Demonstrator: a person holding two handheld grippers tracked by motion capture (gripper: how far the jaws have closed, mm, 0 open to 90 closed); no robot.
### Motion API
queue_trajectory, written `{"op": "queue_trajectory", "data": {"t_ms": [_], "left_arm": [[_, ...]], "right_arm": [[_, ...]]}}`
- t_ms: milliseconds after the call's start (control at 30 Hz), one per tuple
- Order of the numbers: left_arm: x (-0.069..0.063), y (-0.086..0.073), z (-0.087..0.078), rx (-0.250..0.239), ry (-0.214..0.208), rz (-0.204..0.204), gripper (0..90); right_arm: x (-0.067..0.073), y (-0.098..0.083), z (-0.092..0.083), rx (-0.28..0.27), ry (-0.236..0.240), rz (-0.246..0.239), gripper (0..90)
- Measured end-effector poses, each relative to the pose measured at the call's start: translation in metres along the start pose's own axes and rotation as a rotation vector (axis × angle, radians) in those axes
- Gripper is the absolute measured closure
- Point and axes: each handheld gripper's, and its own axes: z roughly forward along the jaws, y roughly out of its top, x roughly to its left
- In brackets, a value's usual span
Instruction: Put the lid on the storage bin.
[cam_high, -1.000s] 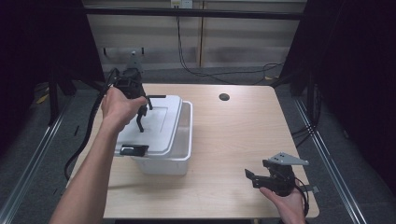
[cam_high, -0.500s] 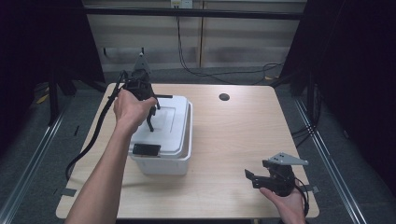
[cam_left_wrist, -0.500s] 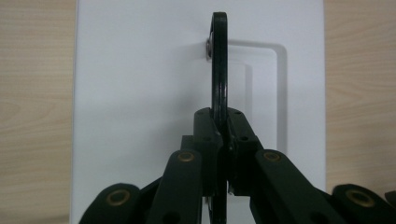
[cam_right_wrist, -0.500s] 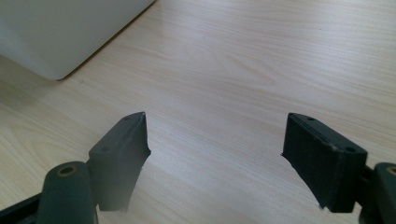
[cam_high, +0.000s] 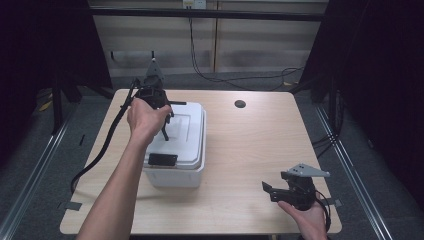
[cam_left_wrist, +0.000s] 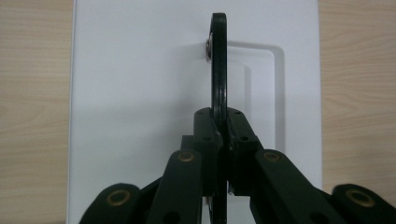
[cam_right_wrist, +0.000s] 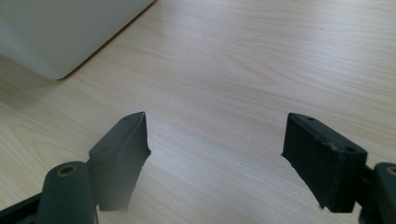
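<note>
A white lidded box stands on the left half of the wooden table. Its thin black handle is raised upright over the recess in the lid. My left gripper points down over the far part of the lid, jaws shut on that handle; in the left gripper view the pads pinch it edge-on. My right gripper rests low near the table's front right edge, open with nothing between its jaws, which point toward the box's corner.
A black latch sits on the near end of the lid. A round dark hole marks the table's far side. A black cable trails from the left gripper off the table's left edge. Bare wood lies between the box and the right gripper.
My left hand has moved away from me and a little to the right with the handle in its jaws. The box's near end has swung slightly right. The right gripper has stayed still.
</note>
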Motion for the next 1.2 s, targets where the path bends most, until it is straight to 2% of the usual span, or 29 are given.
{"op": "queue_trajectory", "data": {"t_ms": [100, 233, 267, 367, 433, 500, 533, 600, 833, 1200], "left_arm": [[-0.002, -0.001, 0.000, 0.007, -0.025, 0.002, 84.8], [-0.003, -0.001, 0.003, 0.002, -0.009, 0.001, 84.8], [-0.003, -0.001, 0.004, 0.011, -0.005, 0.018, 84.8], [-0.006, -0.002, 0.007, 0.012, 0.005, 0.014, 84.8], [-0.008, -0.001, 0.007, 0.021, 0.006, 0.036, 84.8], [-0.008, -0.002, 0.008, 0.021, 0.002, 0.032, 84.8], [-0.009, -0.002, 0.010, 0.032, 0.009, 0.038, 84.8], [-0.010, -0.002, 0.012, 0.024, 0.017, 0.030, 84.8], [-0.012, -0.003, 0.016, 0.043, 0.034, 0.047, 84.7], [-0.015, -0.003, 0.023, 0.066, 0.036, 0.056, 84.2]], "right_arm": [[0.000, 0.000, 0.000, 0.002, -0.003, 0.001, 21.7], [-0.001, 0.000, 0.000, 0.001, -0.005, 0.000, 21.7], [-0.001, 0.000, 0.000, 0.001, -0.006, -0.001, 21.8], [-0.001, 0.000, 0.000, 0.000, -0.004, -0.003, 21.7], [-0.001, 0.000, 0.001, 0.001, -0.004, -0.003, 21.7], [0.000, 0.000, 0.000, 0.004, -0.004, -0.001, 21.7], [0.000, 0.000, 0.000, 0.003, -0.004, -0.001, 21.7], [0.000, 0.000, 0.000, 0.003, -0.004, -0.002, 21.7], [-0.001, 0.000, 0.001, 0.001, -0.004, -0.004, 21.7], [-0.001, 0.000, 0.001, 0.002, -0.003, -0.004, 21.7]]}}
